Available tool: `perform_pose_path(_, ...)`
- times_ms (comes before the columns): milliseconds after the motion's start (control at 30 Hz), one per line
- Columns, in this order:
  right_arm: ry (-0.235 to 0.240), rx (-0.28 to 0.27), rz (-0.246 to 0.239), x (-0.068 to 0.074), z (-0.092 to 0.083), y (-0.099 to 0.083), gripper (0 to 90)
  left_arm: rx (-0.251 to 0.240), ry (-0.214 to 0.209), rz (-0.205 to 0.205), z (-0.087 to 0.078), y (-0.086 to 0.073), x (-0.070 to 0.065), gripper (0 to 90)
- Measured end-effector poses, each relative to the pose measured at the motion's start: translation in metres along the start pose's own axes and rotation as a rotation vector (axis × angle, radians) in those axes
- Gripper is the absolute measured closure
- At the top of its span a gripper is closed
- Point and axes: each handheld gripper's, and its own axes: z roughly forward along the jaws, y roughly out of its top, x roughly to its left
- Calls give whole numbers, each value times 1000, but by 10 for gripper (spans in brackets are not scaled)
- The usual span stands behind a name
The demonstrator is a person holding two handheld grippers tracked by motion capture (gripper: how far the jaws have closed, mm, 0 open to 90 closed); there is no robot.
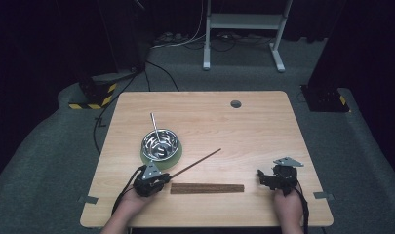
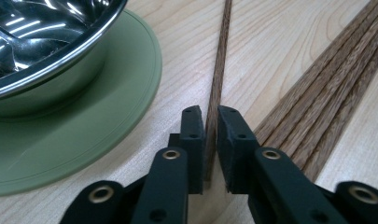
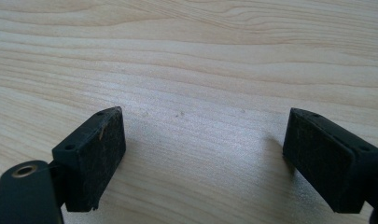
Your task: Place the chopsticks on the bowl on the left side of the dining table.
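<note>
On the wooden counter [image 1: 263, 126] we list the following. One dark wooden chopstick [image 2: 218, 74], pinched near its end between the pads of the left hand-held gripper [image 2: 211, 140], its jaws pressed together on it; in the high view this chopstick [image 1: 197, 162] slants away up and to the right from the left hand-held gripper [image 1: 153, 179]. One bundle of matching chopsticks [image 1: 207, 188], lying flat just to the right of that gripper, parallel to the counter's near edge. One steel bowl [image 1: 159, 144] with a metal utensil [image 1: 155, 126] leaning in it, seated on a green saucer [image 1: 174, 158], just beyond the left gripper. One right hand-held gripper [image 1: 267, 178], jaws spread wide over bare wood, holding nothing, well apart from the bundle's right end.
</note>
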Motion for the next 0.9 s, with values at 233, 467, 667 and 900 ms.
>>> perform_pose_path(233,0,0,1,0,0,0,129,-8,24,-2,9,6,-3,606)
perform_pose_path(467,0,0,0,0,0,0,129,-7,29,-4,13,8,-4,624)
perform_pose_path(667,3,7,0,0,-1,0,129,-9,11,4,12,7,-5,730)
perform_pose_path(900,4,8,1,0,-1,0,129,-13,11,45,13,7,-10,830)
